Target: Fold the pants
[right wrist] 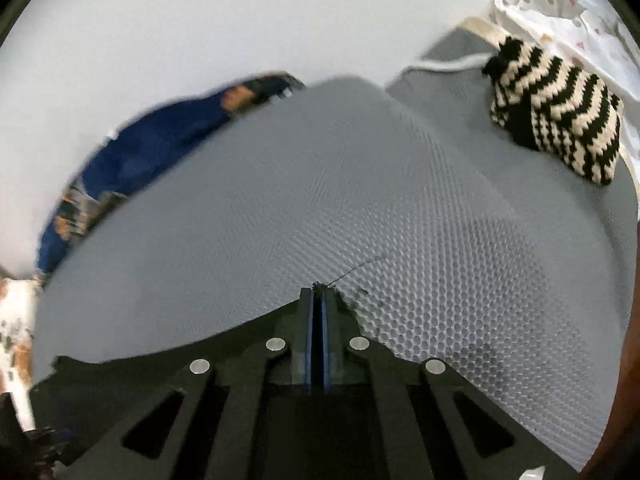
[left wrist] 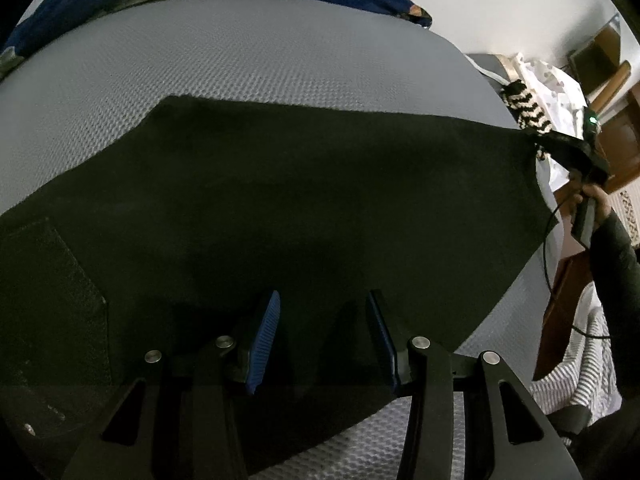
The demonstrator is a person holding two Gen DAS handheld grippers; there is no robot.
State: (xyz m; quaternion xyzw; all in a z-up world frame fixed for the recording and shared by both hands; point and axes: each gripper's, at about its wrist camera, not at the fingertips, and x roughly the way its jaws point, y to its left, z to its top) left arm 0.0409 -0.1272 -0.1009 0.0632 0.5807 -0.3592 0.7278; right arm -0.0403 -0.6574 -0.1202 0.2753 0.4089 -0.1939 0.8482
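- The black pants (left wrist: 280,208) lie spread on the grey textured mattress (left wrist: 260,68), reaching beneath and beyond the left gripper (left wrist: 324,332)'s fingers.
- The left gripper's blue pads stand apart over the cloth, clasping nothing.
- The right gripper (right wrist: 319,300) is clenched on a corner of the pants.
- A zigzag knit (right wrist: 556,116) lies well beyond its fingertips, to the right.

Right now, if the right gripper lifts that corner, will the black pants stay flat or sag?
Likely sag: the black pants lie limp and flat on the textured grey mattress. The right gripper has only a pinched edge, so cloth should drape. Probably light, with little slipping.
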